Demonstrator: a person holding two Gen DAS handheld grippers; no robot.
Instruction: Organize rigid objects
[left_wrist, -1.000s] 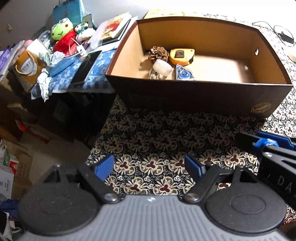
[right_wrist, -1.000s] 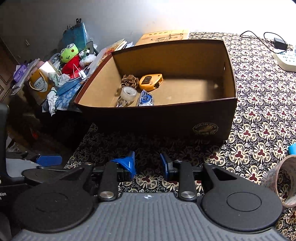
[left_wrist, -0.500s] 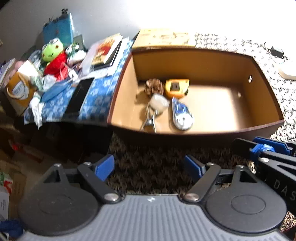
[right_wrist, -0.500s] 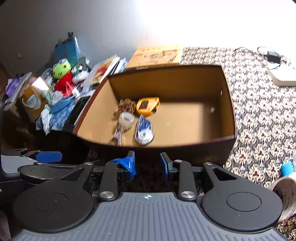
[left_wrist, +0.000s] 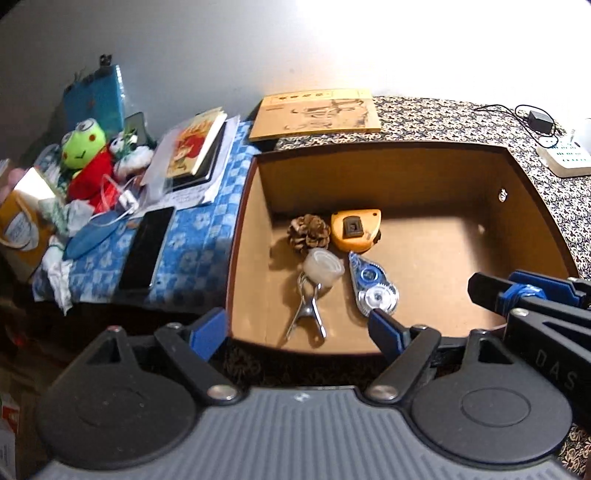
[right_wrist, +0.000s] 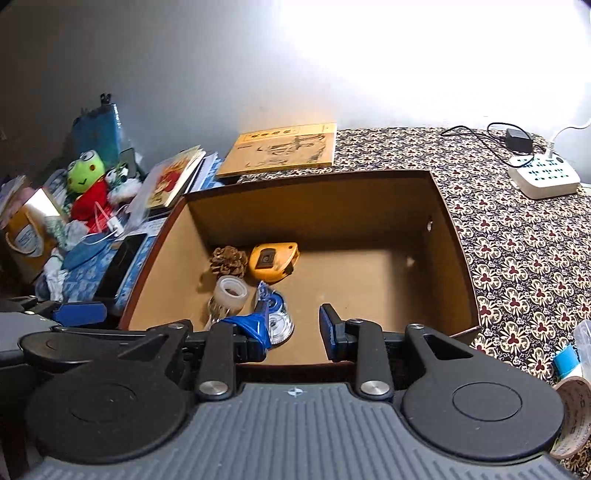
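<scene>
Cardboard box (left_wrist: 369, 177) now sits just ahead & below both grippers; we've risen, so its floor shows. Left gripper (left_wrist: 297, 328) wide open, empty. Right gripper (right_wrist: 293, 328) part open, empty (tape roll (right_wrist: 570, 417) on my right waits, prob next).

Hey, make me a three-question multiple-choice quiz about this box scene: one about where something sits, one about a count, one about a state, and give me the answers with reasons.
1. Where in the brown box does the pine cone sit?
A. right-hand corner
B. beside the yellow tape measure, toward the left wall
C. outside on the cloth

2. How many items lie in the box?
A. two
B. five
C. eight

3. What state are the left tongs in?
A. open, holding nothing
B. shut on the metal clip
C. shut on a book

Answers: B, the cone touches the tape measure's left side; B, cone, tape measure, clear tape roll, correction tape dispenser, clip; A, the fingers stand wide apart.
</scene>
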